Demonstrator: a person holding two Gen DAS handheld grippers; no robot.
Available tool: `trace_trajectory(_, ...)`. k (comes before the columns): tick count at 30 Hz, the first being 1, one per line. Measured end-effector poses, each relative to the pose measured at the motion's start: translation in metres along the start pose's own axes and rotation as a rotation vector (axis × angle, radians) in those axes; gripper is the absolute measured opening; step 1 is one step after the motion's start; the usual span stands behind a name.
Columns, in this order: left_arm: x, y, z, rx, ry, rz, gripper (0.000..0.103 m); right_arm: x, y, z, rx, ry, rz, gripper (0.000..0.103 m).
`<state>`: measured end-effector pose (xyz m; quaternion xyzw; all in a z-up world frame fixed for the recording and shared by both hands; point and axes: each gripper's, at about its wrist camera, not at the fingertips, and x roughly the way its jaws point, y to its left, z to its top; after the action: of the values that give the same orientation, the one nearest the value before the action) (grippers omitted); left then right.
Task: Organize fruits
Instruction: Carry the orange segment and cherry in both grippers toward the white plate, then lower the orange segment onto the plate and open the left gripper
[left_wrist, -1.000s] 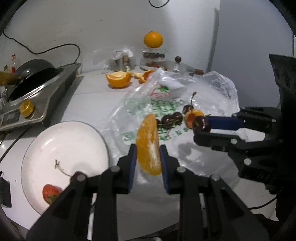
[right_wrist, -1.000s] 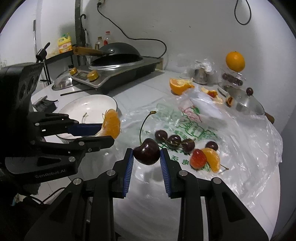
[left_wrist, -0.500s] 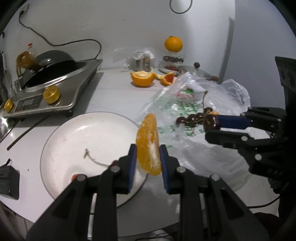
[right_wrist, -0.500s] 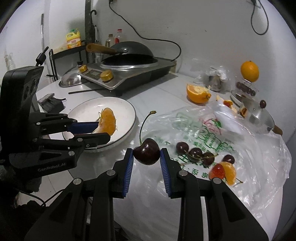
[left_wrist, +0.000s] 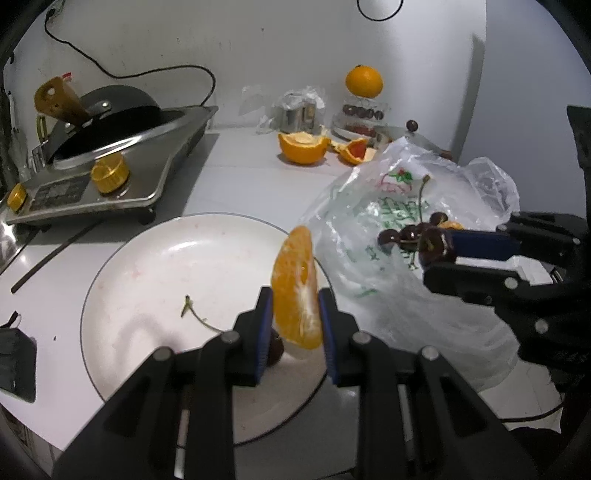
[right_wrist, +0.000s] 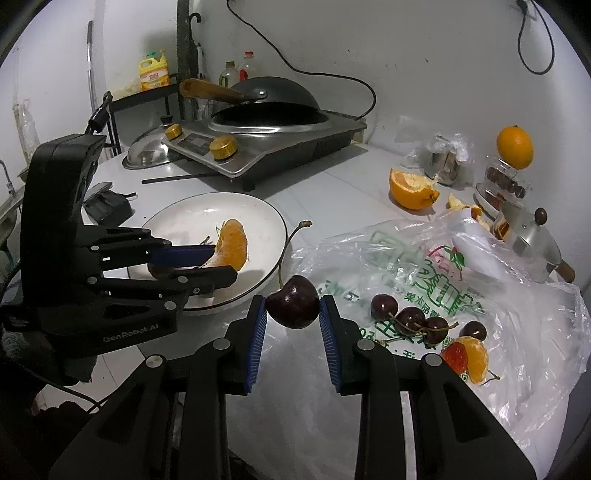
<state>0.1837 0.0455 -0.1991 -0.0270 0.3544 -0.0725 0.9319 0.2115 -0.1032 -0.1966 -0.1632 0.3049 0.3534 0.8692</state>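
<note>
My left gripper (left_wrist: 295, 325) is shut on an orange segment (left_wrist: 296, 286) and holds it over the right part of the white plate (left_wrist: 147, 258); it also shows in the right wrist view (right_wrist: 201, 264), with the segment (right_wrist: 231, 245) above the plate (right_wrist: 199, 210). A dark fruit (left_wrist: 275, 349) lies on the plate under the fingers, beside a loose stem (left_wrist: 195, 314). My right gripper (right_wrist: 293, 321) is shut on a dark cherry (right_wrist: 293, 307) with a long stem, just right of the plate's edge. More cherries (right_wrist: 413, 319), a strawberry (right_wrist: 453, 355) and an orange segment (right_wrist: 474, 356) lie on a plastic bag (right_wrist: 480, 280).
An induction cooker with a wok (right_wrist: 269, 125) stands behind the plate. A half orange (right_wrist: 410, 188), peel, a whole orange (right_wrist: 514, 147) on a jar and a pot lid (right_wrist: 532, 236) sit at the back right. A black object (left_wrist: 14, 363) lies left of the plate.
Both grippers have moved left with their fruit. The orange segment, earlier over the plastic bag, is now over the plate. The cherry has left the bag and is near the plate's edge.
</note>
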Motion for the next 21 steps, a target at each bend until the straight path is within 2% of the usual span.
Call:
trace_trajectory(7, 0.019, -0.002, 0.005, -0.008, 0.043, -0.006, 0.025, 0.01, -0.009, 0.003, 0.011, 0.008, 0.007, 0.031)
trace_trajectory(12, 0.025, -0.002, 0.006, -0.002, 0.07, -0.006, 0.03, 0.015, -0.012, 0.005, 0.013, 0.012, 0.009, 0.031)
trace_trajectory(14, 0.023, 0.0, 0.007, -0.005, 0.062, -0.004, 0.036, 0.017, -0.012, 0.007, 0.011, 0.013, 0.01, 0.031)
trace_trajectory(16, 0.02, 0.004, 0.008, -0.015, 0.047, 0.005, 0.053, 0.018, -0.01, 0.009, 0.009, 0.012, 0.01, 0.031)
trace_trajectory(21, 0.006, 0.015, 0.009, -0.024, 0.019, 0.005, 0.054, 0.023, -0.001, 0.015, -0.007, 0.016, 0.015, 0.031)
